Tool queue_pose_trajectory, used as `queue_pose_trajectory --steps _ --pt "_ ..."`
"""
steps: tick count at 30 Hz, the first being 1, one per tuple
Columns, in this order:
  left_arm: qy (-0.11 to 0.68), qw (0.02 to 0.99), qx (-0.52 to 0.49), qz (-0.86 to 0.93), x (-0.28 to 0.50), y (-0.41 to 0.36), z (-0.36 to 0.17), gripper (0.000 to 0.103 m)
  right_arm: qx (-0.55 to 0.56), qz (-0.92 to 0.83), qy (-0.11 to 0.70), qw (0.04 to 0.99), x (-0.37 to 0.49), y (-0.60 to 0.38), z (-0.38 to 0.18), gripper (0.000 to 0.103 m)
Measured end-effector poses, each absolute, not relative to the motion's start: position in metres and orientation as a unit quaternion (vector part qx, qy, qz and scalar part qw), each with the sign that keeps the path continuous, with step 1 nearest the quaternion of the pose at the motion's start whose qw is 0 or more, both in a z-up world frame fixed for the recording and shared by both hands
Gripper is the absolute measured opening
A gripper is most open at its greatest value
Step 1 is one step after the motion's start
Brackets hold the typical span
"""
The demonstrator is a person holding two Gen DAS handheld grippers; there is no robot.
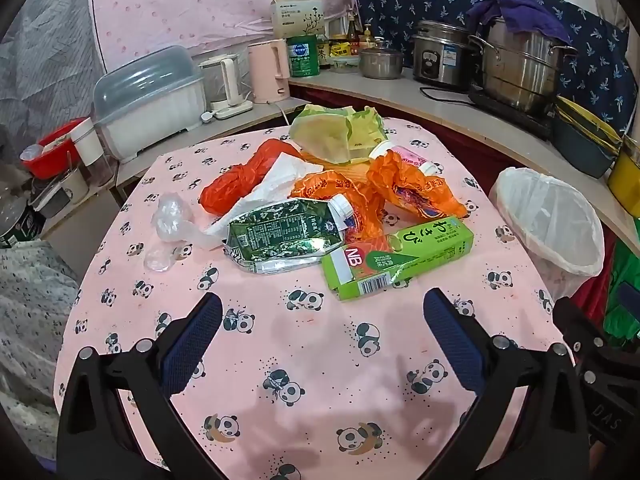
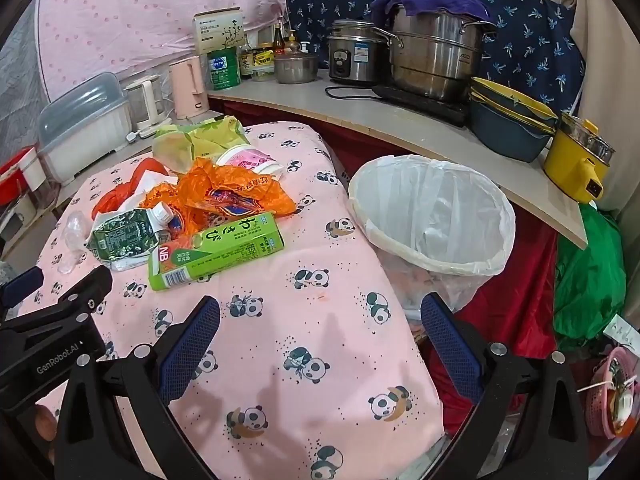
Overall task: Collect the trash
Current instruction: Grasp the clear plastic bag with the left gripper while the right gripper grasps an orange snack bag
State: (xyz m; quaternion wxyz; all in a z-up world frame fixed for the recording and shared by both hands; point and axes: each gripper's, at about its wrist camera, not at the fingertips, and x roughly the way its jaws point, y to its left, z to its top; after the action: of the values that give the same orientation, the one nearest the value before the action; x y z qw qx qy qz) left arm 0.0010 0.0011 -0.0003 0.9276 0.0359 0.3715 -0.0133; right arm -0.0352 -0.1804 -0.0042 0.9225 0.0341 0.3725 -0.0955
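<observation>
A heap of trash lies mid-table on the pink panda cloth (image 1: 304,360): a green box (image 1: 400,258) (image 2: 216,250) nearest me, a crushed dark-green carton (image 1: 286,236) (image 2: 124,236), orange wrappers (image 1: 412,190) (image 2: 224,196), a red bag (image 1: 240,180), white tissue (image 1: 276,184), clear plastic (image 1: 172,220), a yellow-green bag (image 1: 340,132) and a pink cup (image 2: 250,160). A white-lined bin (image 1: 552,220) (image 2: 436,216) stands off the table's right edge. My left gripper (image 1: 322,330) hangs open short of the green box. My right gripper (image 2: 320,334) is open over the table's right edge, empty.
A counter (image 2: 400,120) runs behind and to the right with steel pots (image 2: 432,56), a rice cooker (image 2: 354,56), stacked basins (image 2: 508,128), a yellow pot (image 2: 576,160) and kettles (image 1: 270,70). A lidded dish box (image 1: 148,100) stands at the left. Green and red cloth (image 2: 588,276) hangs below the counter.
</observation>
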Motion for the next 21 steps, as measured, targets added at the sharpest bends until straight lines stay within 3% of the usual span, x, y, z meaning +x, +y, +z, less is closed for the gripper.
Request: queue_pose_trajectory --steps 21 --pt "0.405 0.907 0.004 0.114 0.127 0.138 -0.030 0.096 0.032 -0.052 0.375 0.925 0.067 -0.143 -0.022 0.096"
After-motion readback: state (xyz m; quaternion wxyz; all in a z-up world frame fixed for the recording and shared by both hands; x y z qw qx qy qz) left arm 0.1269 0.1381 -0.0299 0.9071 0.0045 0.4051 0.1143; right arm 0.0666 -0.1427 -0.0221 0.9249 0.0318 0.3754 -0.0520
